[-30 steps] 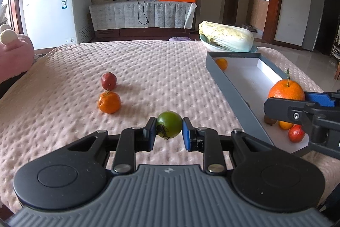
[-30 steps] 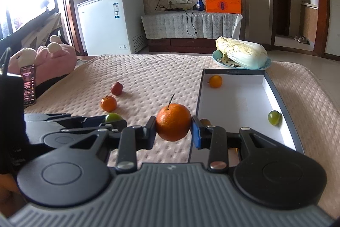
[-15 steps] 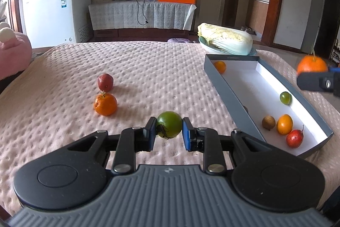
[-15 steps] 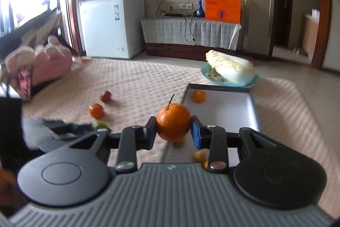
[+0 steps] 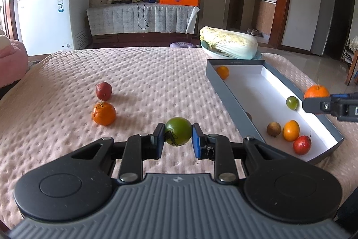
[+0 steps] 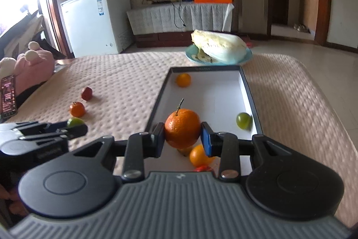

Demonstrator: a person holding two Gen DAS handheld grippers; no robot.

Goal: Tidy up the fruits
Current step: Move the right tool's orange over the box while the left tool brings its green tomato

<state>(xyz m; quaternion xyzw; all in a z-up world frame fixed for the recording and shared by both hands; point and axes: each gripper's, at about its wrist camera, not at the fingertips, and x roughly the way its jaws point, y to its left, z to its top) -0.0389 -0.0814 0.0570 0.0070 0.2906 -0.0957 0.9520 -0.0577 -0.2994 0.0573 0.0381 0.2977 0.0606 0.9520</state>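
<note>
Your left claw [image 5: 176, 134] clamps round green tomato [image 5: 178, 133], frame centre, above pink quilted tabletop [image 5: 145, 73]. Your right claw [image 6: 182, 132] grips stemmed round orange [image 6: 182, 131], centre frame, over long grey white-lined tray [image 6: 223, 91]. Small orange mandarin [image 5: 104, 113] and dark red fruit [image 5: 103, 91] left of centre, on tabletop.

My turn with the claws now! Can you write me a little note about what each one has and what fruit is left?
Left claw: shut on the green tomato, above the pink cover.
Right claw: shut on the stemmed orange, over the grey box.
Done: five small fruits lie in the box, including a green grape and a far small orange.
Left: drop both held fruits in, then fetch the tangerine and red fruit from the cover.
</note>
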